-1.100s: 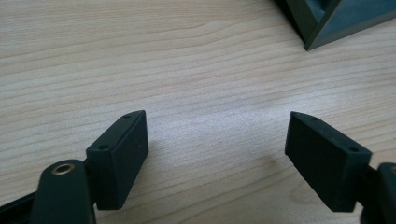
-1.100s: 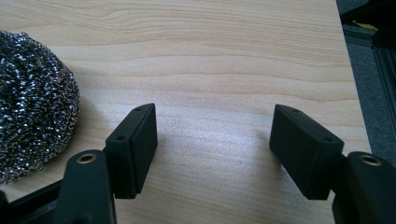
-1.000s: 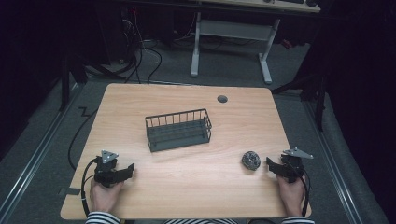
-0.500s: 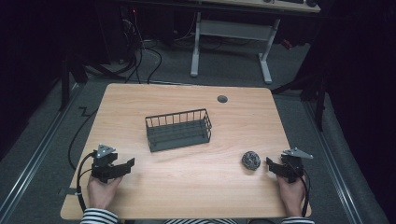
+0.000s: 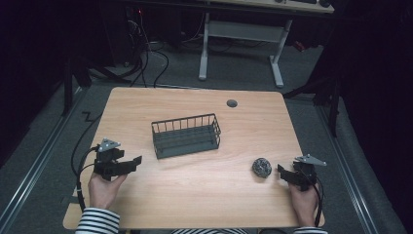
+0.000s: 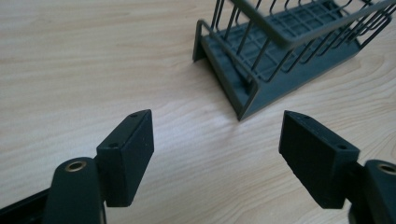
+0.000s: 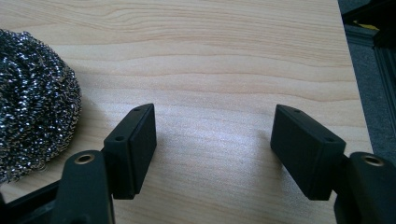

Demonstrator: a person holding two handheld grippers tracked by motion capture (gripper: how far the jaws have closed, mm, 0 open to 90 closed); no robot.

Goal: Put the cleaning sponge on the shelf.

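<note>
Right gripper view: the steel-wool scourer [image 7: 35,100] lies just left of the empty, spread right gripper [image 7: 212,149]. It looks light and springy; squeeze across its middle. The left gripper [image 6: 217,156], empty, has just been narrowing.

On the light wooden table [image 5: 195,195]: one dark grey wire basket [image 5: 185,135], one round steel-wool scouring ball [image 5: 261,167], one small dark round grommet [image 5: 232,103], plus two black two-jaw handheld grippers, left [image 5: 134,161] and right [image 5: 281,170].
</note>
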